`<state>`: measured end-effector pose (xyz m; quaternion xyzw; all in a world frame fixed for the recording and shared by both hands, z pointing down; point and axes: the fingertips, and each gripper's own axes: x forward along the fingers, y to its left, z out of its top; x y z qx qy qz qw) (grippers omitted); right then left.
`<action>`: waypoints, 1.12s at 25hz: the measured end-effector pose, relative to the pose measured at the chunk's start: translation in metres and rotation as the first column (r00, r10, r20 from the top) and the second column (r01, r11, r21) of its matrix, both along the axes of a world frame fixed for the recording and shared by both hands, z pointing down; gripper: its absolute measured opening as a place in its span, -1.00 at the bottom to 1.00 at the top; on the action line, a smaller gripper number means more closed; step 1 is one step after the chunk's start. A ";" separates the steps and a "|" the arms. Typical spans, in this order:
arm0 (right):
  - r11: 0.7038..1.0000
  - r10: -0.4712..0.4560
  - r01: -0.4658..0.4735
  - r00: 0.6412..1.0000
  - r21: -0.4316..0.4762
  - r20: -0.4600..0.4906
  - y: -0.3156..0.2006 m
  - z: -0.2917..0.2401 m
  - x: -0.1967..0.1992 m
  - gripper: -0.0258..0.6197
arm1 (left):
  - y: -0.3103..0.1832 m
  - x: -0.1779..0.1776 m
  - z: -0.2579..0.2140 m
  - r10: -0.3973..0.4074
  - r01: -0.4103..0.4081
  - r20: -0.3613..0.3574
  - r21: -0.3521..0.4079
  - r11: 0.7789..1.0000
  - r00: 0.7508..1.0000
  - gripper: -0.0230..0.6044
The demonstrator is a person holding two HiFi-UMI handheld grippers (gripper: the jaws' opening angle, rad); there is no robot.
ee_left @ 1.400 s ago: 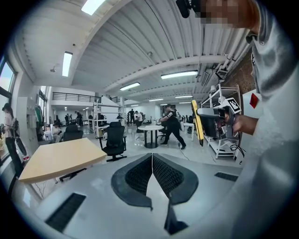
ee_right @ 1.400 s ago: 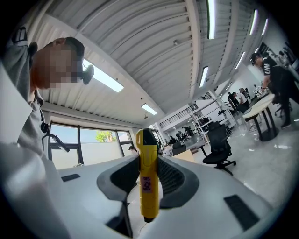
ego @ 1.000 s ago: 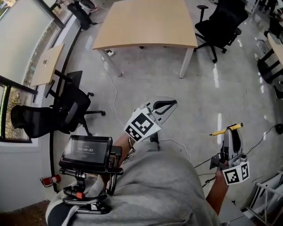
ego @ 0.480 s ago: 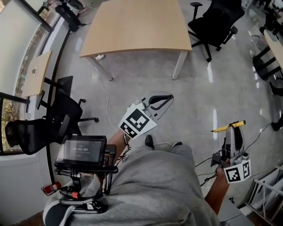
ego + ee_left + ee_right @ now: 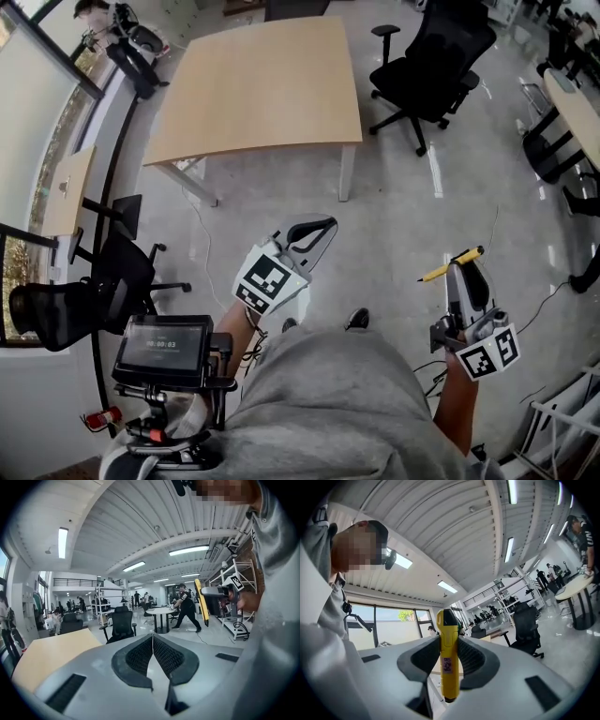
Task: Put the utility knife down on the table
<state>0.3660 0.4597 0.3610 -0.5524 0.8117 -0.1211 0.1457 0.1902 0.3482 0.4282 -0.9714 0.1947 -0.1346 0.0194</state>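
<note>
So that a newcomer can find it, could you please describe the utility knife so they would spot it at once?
From the large wooden table, come back across the floor to the right gripper at the head view's lower right. The utility knife is the slim yellow bar with a black tip clamped between its fingers; the left gripper holds nothing.

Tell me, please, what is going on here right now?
A person holds a hand-held gripper in each hand. The right hand-held gripper is shut on a yellow utility knife, which it holds up in the air. The left hand-held gripper is shut with nothing in it. The wooden table lies ahead of the person, some way off, and the knife has not yet been put down on it.
</note>
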 end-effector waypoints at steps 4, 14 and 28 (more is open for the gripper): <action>1.000 -0.026 0.026 1.000 0.010 -0.006 -0.017 -0.002 0.069 -0.55 | -0.009 0.068 -0.002 -0.019 0.019 -0.008 -0.004 1.000 1.000 -0.91; 1.000 -0.016 0.016 1.000 0.006 0.010 -0.039 -0.007 0.100 -0.55 | -0.029 0.067 -0.015 -0.075 0.075 0.013 -0.005 0.997 0.997 -0.91; 1.000 0.024 -0.024 1.000 0.006 -0.011 -0.133 -0.012 0.058 -0.55 | -0.133 0.018 -0.011 -0.076 0.076 -0.014 0.002 0.997 0.997 -0.91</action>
